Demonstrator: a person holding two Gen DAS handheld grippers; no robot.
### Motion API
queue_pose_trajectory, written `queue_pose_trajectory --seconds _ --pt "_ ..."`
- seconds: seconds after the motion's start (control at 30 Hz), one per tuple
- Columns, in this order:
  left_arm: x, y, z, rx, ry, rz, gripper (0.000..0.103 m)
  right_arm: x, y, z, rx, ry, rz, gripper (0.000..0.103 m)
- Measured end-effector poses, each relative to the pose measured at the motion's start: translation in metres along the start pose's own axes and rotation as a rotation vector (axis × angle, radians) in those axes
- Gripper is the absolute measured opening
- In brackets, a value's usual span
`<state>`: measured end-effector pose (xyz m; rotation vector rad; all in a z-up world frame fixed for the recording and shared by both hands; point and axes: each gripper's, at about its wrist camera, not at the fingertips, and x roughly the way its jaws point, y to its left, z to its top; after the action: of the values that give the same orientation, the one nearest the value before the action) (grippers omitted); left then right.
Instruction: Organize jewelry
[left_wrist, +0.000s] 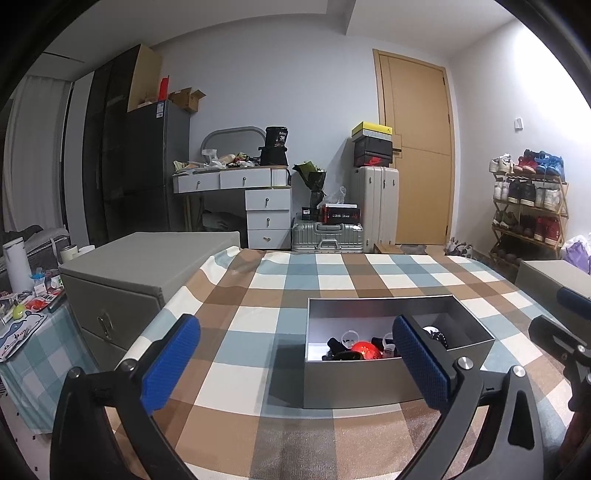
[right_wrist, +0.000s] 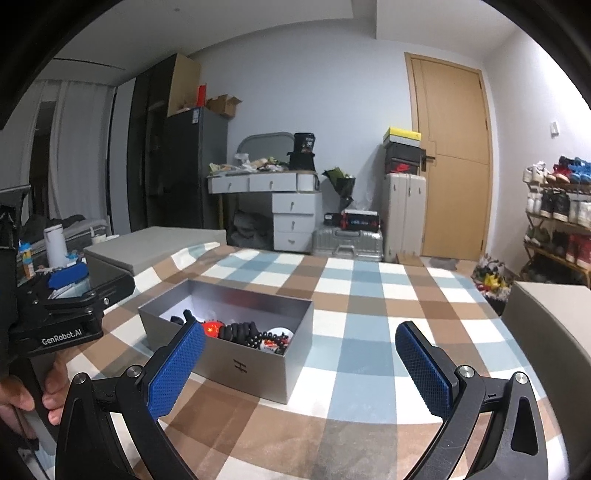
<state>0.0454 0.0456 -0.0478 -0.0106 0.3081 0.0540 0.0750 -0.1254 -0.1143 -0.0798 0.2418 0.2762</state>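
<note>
A grey open box stands on the checkered tablecloth. It holds a red round piece, black bead bracelets and small white pieces. My left gripper is open and empty, just in front of the box, with its right finger over the box's near wall. My right gripper is open and empty, to the right of the box; its left finger overlaps the box's near corner. The left gripper's body shows in the right wrist view.
A grey storage box sits at the table's left edge, another at the right. A side table with a white bottle and clutter lies left. Beyond are a dresser, suitcases, a door and a shoe rack.
</note>
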Motion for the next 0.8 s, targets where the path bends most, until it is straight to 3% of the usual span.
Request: queue_pose_trajectory --seconds 0.8 --pt "0.0009 -0.0007 0.0006 0.001 0.002 -0.002 0.102 -0.0027 0.0005 -0.0001 0.000 -0.012 0.000 0.103"
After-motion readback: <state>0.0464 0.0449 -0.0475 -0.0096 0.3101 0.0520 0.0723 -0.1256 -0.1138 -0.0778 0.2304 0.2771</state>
